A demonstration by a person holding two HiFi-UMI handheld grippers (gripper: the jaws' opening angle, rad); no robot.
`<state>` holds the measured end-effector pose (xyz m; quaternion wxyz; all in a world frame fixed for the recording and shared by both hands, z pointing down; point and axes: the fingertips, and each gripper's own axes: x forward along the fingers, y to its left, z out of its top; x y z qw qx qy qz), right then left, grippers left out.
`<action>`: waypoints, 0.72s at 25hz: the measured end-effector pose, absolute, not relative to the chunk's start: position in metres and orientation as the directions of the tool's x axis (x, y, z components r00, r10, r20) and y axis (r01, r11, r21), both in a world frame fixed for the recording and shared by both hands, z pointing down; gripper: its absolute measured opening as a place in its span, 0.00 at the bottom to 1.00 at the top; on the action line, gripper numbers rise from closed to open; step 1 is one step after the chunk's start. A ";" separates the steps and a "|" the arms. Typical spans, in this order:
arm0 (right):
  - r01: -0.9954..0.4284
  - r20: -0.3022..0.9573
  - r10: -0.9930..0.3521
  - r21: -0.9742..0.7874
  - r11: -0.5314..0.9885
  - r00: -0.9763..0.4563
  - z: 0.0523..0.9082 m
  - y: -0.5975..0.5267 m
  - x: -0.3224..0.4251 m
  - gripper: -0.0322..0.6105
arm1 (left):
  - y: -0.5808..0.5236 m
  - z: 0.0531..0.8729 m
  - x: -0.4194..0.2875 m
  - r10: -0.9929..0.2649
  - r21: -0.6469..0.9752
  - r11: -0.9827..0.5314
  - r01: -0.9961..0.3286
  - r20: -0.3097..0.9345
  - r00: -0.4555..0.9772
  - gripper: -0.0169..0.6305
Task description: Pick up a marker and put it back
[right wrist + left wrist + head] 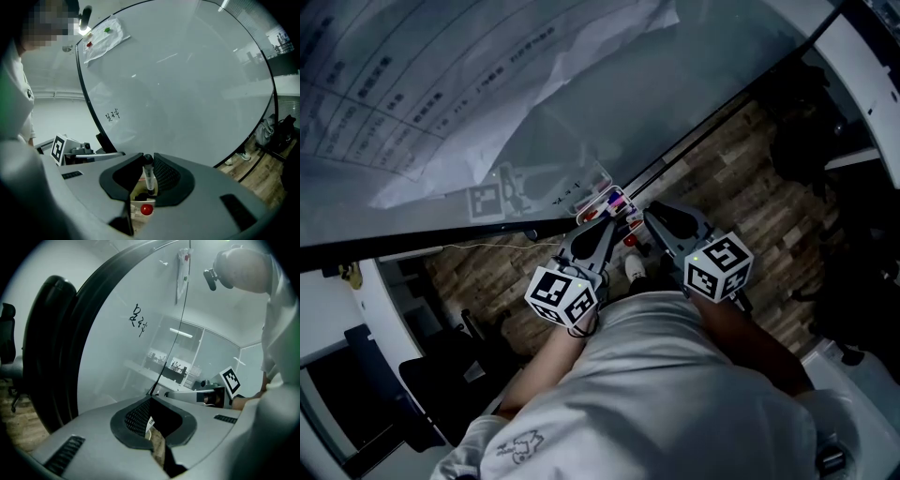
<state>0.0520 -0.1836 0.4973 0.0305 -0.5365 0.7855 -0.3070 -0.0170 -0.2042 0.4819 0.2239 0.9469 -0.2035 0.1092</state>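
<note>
Your right gripper [148, 158] jaws pinch the black-capped white marker [149, 177] near its cap, so it could swivel loose; left gripper [151, 399] jaws closed, empty.

- whiteboard [187, 70]: pale grey-white, black frame, small black scribble
- paper sheets [441, 94]: white, dark printed table grid
- floor [750, 159]: brown wood-plank pattern
- right gripper [148, 158]: grey shell, black jaws with dotted texture
- left gripper [151, 401]: same grey and black
- cubes [718, 266]: white with black square markers
- marker [149, 177]: white barrel, black cap, black print
- round piece [146, 209]: red
- shirt [675, 394]: light grey-white
</note>
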 end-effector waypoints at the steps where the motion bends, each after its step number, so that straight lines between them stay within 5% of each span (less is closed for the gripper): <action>1: -0.825 0.286 -0.860 -0.514 0.234 -0.422 0.500 -0.184 0.052 0.17 | -0.205 0.483 -0.016 -0.335 0.381 -0.817 -0.434 0.299 0.893 0.03; 18: -0.823 0.323 -0.844 -0.525 0.216 -0.428 0.522 -0.191 0.051 0.17 | -0.210 0.498 -0.010 -0.303 0.406 -0.812 -0.419 0.320 0.898 0.03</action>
